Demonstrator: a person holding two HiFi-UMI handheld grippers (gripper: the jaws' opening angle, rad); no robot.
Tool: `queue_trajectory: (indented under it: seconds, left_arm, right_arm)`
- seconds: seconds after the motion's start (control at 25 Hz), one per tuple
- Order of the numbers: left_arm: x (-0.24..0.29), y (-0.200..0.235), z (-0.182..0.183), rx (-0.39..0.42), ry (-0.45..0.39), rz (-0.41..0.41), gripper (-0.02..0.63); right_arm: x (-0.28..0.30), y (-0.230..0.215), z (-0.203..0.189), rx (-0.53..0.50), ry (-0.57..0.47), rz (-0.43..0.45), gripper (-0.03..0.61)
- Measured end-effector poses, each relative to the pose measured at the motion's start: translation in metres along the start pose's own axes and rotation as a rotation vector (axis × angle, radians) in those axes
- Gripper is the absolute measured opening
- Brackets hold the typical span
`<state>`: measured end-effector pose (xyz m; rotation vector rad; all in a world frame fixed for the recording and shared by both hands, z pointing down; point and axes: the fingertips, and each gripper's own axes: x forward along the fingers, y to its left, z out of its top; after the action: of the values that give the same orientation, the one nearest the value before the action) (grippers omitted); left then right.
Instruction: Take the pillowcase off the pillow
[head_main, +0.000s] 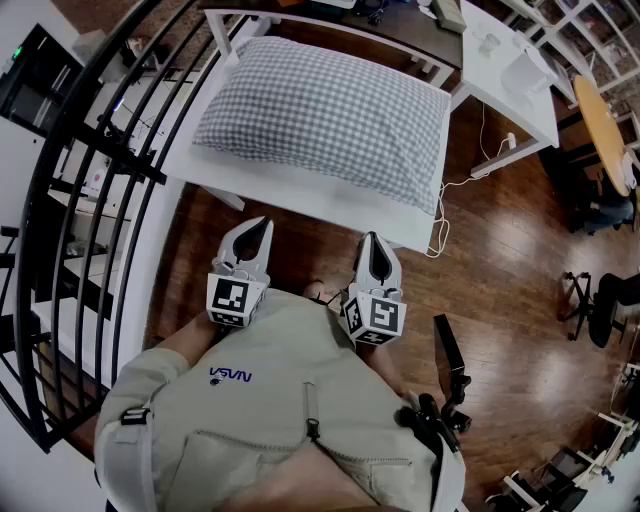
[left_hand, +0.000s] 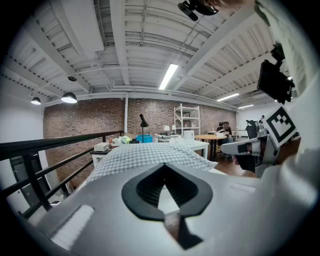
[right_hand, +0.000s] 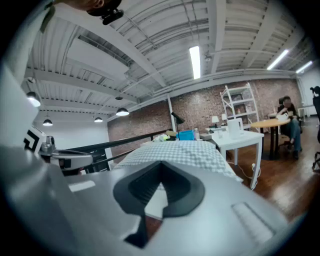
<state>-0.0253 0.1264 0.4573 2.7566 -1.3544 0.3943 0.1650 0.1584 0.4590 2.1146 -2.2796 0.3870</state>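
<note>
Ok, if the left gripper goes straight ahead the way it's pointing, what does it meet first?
Probably the near edge of the white table, just ahead of the shut left gripper. The checked pillow lies on it, further back. Height is hard to judge.

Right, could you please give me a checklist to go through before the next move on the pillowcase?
1. Pillowcase on the pillow: ok, the checked case covers it, and it lies flat on the white table.
2. Left tool free: ok, jaws together with nothing between them.
3. Right tool free: ok, jaws together with nothing between them.
4. Tools open for a grasp: not ok, both are shut.
5. Tools at the pillow: not ok, both hang short of the table's near edge.
6. Open end of the case found: cannot tell from these views.
</note>
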Motion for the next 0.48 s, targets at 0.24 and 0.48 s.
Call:
queue_trajectory:
  seconds: [0.24, 0.48]
  left_arm:
    - [0.013, 0.035, 0.009, 0.027, -0.043, 0.075, 0.006]
    - [0.059, 0.122, 0.024, -0.019, -0.069, 0.088, 0.006]
  right_arm:
    - [0.022, 0.005, 0.013, -0.053, -0.005, 0.016, 0.002]
    - [0.078, 0.038, 0.028, -0.115, 0.011, 0.014, 0.002]
